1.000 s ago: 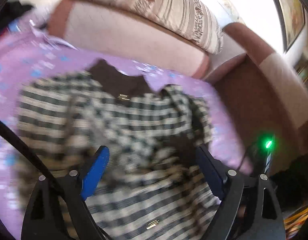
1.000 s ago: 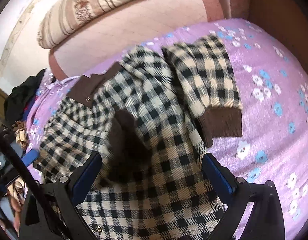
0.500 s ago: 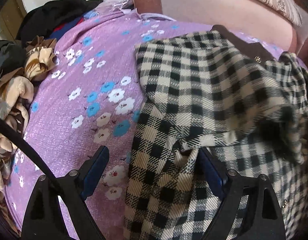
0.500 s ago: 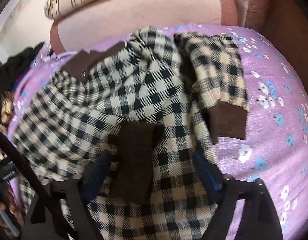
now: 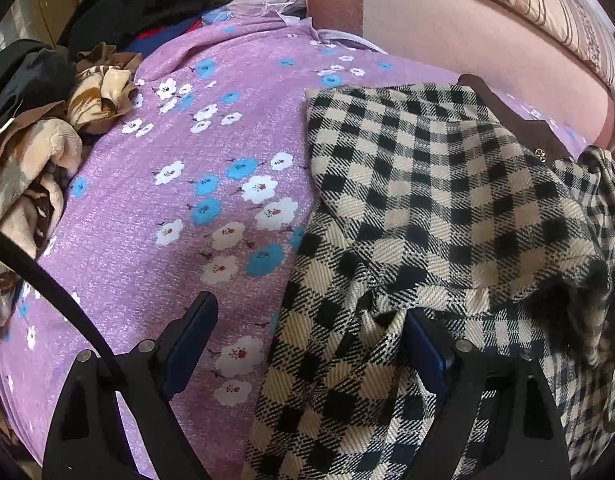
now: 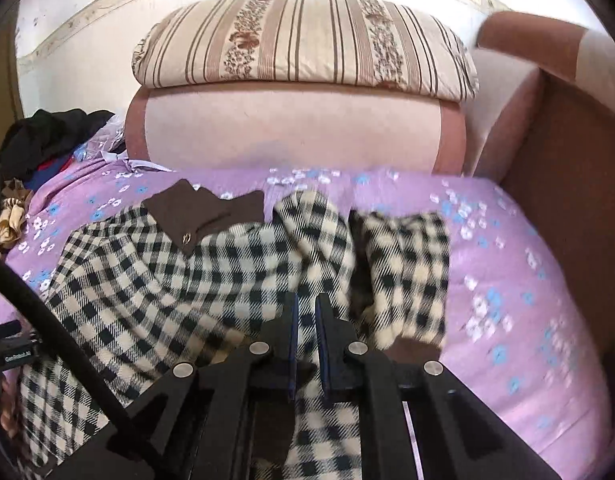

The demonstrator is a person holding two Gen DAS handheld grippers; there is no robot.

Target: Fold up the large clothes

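A black-and-cream checked jacket with a brown collar lies on a purple flowered sheet. My left gripper is open, straddling the jacket's left edge; its right finger is pressed into a fold of the checked cloth. In the right wrist view the jacket spreads across the sheet, with a folded sleeve on its right. My right gripper is shut on the jacket's checked cloth near its middle.
A pile of brown, beige and black clothes lies at the sheet's left edge. A pink sofa backrest carries a striped cushion. A brown armrest bounds the right side.
My right gripper has closed on the checked cloth and tilted up toward the backrest. My left gripper swung left to the jacket's left edge, then moved in closer, still open.
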